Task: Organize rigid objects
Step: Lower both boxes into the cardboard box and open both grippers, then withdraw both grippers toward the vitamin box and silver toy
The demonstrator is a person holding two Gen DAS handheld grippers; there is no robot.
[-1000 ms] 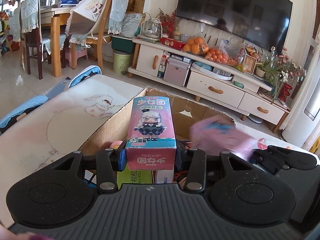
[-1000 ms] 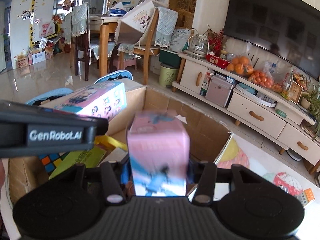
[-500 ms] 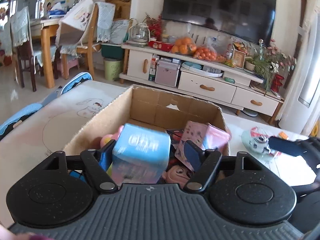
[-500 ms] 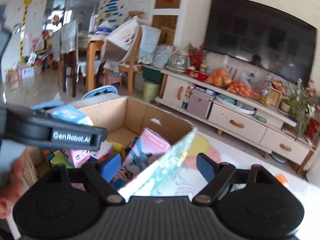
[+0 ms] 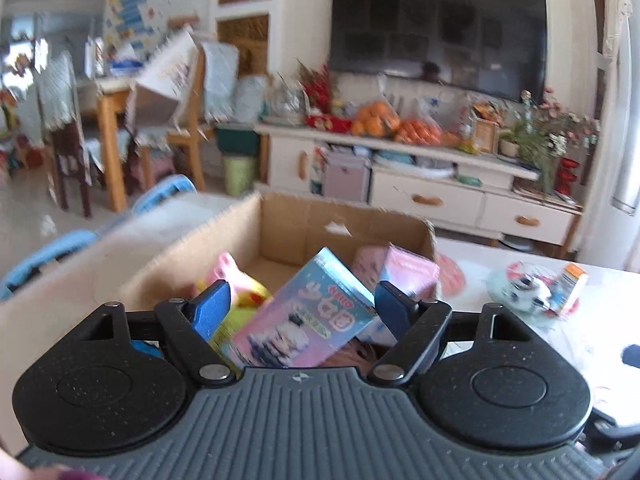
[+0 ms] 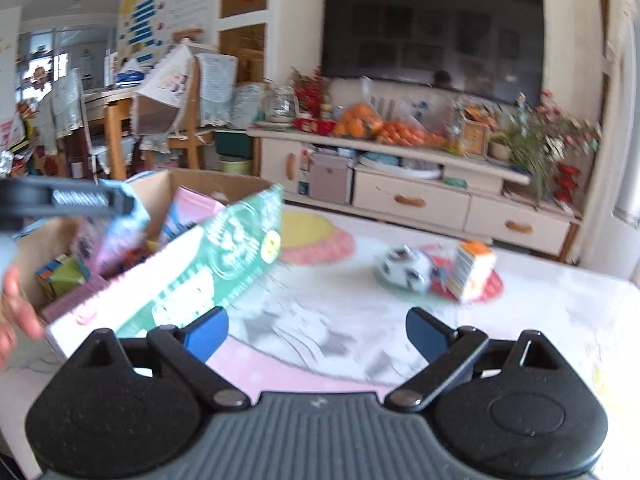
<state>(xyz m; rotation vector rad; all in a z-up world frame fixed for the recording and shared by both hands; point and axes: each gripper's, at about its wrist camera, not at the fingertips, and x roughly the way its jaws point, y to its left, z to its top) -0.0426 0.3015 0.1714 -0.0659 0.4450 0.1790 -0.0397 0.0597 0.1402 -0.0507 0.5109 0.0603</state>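
My left gripper (image 5: 302,306) is open above the cardboard box (image 5: 280,220). The pink and blue figure box (image 5: 304,320) lies tilted inside it, between the jaws but free of them. A second pink box (image 5: 404,266) leans at the box's right wall. My right gripper (image 6: 316,330) is open and empty over the table, to the right of the cardboard box (image 6: 192,182). A green and pink flat box (image 6: 208,268) leans at that box's near corner. A small orange carton (image 6: 472,268) and a black and white toy (image 6: 404,268) sit ahead of the right gripper.
Other toys fill the cardboard box, among them a pink pig (image 5: 232,270) and a cube puzzle (image 6: 60,276). A round pink and yellow mat (image 6: 316,236) lies on the table. The left gripper's body (image 6: 68,200) reaches in at the left of the right wrist view.
My left gripper opened and dropped the figure box into the cardboard box. My right gripper opened, let go of its pink box in the cardboard box, and swung right over the table.
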